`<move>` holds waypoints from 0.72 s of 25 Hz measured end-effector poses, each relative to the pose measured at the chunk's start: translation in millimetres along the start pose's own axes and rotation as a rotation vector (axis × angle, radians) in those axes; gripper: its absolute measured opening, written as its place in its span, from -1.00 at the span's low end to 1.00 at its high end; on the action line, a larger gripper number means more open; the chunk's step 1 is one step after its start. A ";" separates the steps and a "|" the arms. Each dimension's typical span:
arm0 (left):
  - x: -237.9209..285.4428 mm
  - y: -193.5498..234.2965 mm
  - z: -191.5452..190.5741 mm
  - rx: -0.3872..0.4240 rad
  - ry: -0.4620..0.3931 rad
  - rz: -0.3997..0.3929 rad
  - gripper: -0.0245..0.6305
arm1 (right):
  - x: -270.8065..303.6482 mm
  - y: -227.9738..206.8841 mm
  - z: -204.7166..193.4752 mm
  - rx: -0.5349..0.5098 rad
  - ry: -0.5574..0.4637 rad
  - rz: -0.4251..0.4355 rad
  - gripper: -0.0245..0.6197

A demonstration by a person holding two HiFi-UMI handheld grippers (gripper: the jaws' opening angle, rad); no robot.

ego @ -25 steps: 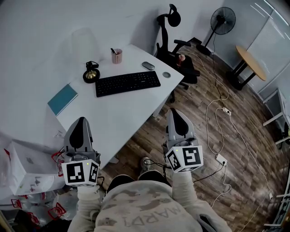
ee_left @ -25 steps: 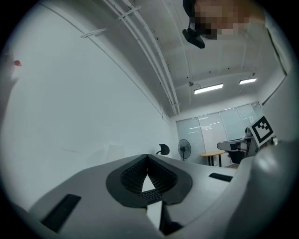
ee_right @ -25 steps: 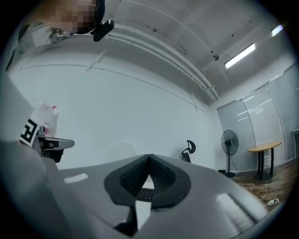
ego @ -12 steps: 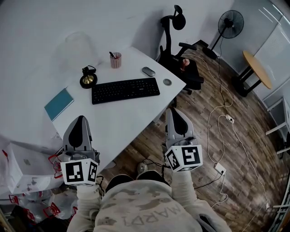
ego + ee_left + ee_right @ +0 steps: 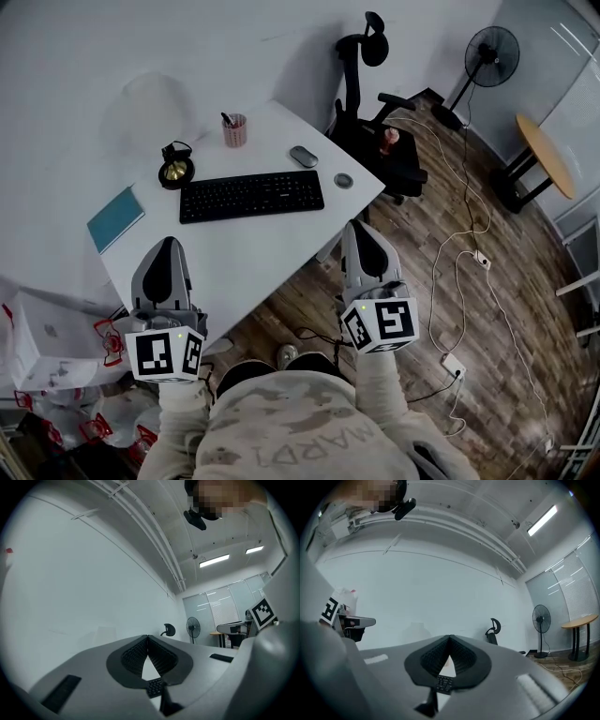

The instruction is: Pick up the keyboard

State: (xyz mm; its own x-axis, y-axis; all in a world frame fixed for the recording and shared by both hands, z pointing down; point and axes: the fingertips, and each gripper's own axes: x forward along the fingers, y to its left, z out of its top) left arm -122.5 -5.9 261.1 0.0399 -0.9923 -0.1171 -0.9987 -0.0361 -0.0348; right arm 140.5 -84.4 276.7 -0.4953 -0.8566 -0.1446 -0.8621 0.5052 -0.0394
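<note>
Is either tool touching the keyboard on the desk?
No, the keyboard lies flat on the white desk, and the left tool and right tool are both shut, well short of it.

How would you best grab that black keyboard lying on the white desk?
Probably its two short ends: left hand-held gripper on one, right hand-held gripper on the other, coming from the near edge. The keyboard is long, thin and flat on the desk, so a single middle grip might let it tip. Both are shut now.

Matt black plastic keyboard (image 5: 251, 195), smooth white table (image 5: 253, 253), brown wood-grain floor (image 5: 525, 309)
</note>
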 end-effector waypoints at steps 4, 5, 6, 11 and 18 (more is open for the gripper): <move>8.0 -17.7 -1.1 0.007 -0.002 0.015 -0.91 | 3.3 -18.5 -2.4 0.008 -0.001 0.022 -0.90; 9.0 -21.3 -1.7 0.008 -0.001 0.018 -0.91 | 3.6 -21.8 -3.6 0.011 0.000 0.027 -0.90; 10.1 -24.1 -2.5 0.009 0.001 0.020 -0.91 | 4.0 -24.5 -4.7 0.014 0.000 0.030 -0.90; 15.0 -29.4 -4.7 0.013 0.009 0.036 -0.91 | 9.5 -31.2 -10.4 0.023 0.007 0.048 -0.90; 21.8 -19.9 -16.5 0.003 0.034 0.069 -0.91 | 22.6 -30.8 -20.7 0.029 0.024 0.070 -0.90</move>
State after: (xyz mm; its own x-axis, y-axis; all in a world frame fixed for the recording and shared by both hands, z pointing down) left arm -102.3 -28.8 275.7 -0.0302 -0.9959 -0.0856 -0.9990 0.0329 -0.0310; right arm 153.6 -121.5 295.1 -0.5574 -0.8209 -0.1242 -0.8217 0.5668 -0.0586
